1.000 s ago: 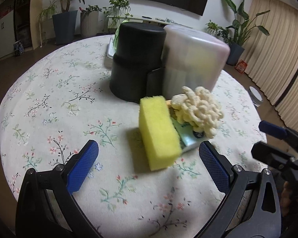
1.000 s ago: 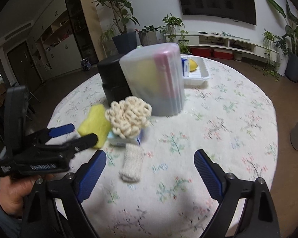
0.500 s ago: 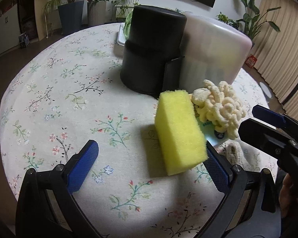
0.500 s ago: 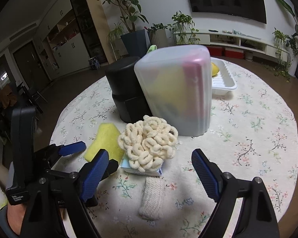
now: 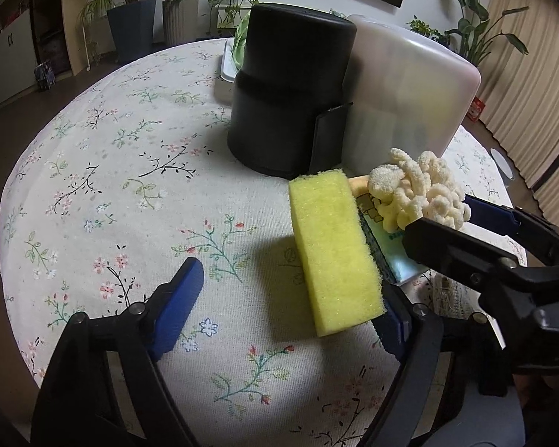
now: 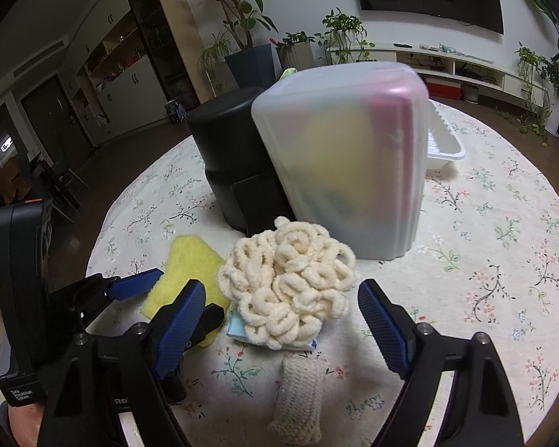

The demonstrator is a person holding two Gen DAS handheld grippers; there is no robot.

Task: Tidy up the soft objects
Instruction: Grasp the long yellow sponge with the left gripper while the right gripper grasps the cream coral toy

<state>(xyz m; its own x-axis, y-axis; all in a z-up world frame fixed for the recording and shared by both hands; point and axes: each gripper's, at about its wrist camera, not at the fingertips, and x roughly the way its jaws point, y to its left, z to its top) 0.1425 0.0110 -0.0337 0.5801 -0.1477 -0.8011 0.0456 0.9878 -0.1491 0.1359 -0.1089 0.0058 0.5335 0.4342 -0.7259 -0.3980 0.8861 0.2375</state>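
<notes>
A yellow sponge stands on edge on the floral tablecloth, leaning on a blue-green packet. A cream loopy scrubber lies on that packet. A cream knitted cloth lies in front of it. My left gripper is open, its fingers either side of the sponge. My right gripper is open, its fingers either side of the scrubber; it also shows in the left wrist view. The sponge shows in the right wrist view too.
A black cylindrical container and a translucent plastic container stand close behind the soft things. A white tray sits at the far side of the round table. Plants and a TV stand beyond.
Both grippers have moved forward and closer. The left now brackets the sponge, the right brackets the scrubber. The objects have not moved.
</notes>
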